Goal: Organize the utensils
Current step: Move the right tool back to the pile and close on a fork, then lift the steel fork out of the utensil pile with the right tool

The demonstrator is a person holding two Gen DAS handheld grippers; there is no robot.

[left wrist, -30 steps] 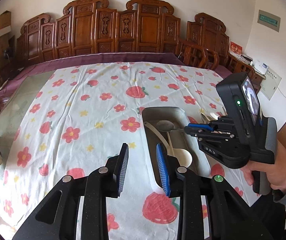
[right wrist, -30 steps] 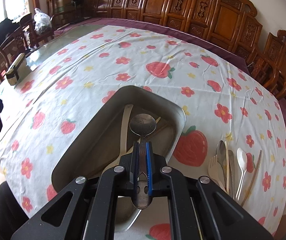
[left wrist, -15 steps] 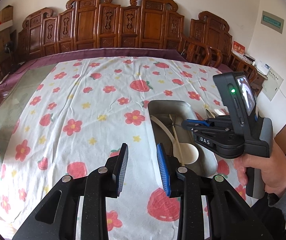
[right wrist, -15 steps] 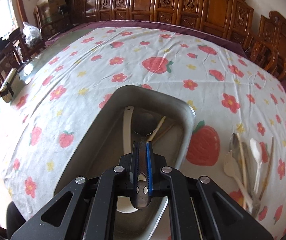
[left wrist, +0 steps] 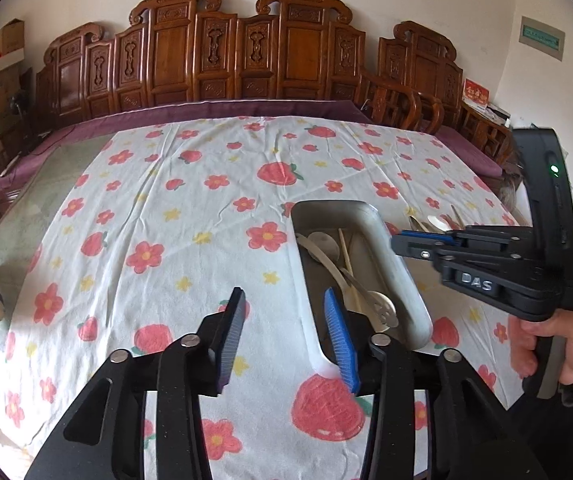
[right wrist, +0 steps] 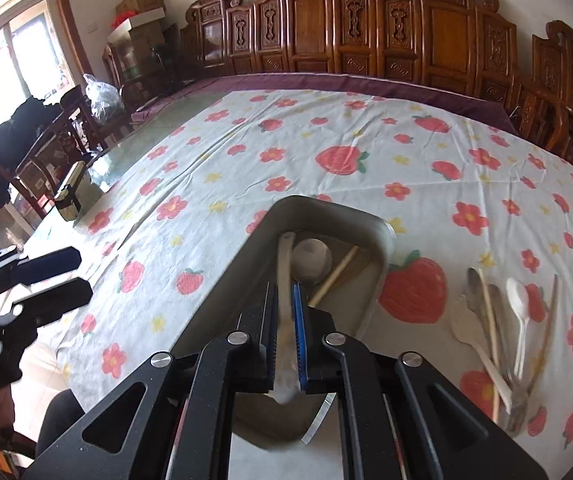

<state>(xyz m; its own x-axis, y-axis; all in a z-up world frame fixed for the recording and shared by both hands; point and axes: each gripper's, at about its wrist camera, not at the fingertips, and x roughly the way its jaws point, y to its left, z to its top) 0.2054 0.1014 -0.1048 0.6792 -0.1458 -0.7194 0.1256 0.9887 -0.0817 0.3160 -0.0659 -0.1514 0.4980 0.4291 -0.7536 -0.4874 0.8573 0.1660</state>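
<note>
Steel tray (left wrist: pixel 400 276) with rounded corners holds slim spoons (left wrist: pixel 328 246).

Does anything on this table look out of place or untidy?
Yes. Several utensils lie loose in a crossed heap on the tablecloth, right of the metal tray, which holds the rest. Nothing looks spilled or broken.

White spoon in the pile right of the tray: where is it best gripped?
Probably the handle just below the bowl of the white spoon, coming straight down, jaws across it. It lies flat, bowl away from the camera; nearer, its handle meets the other utensils.
</note>
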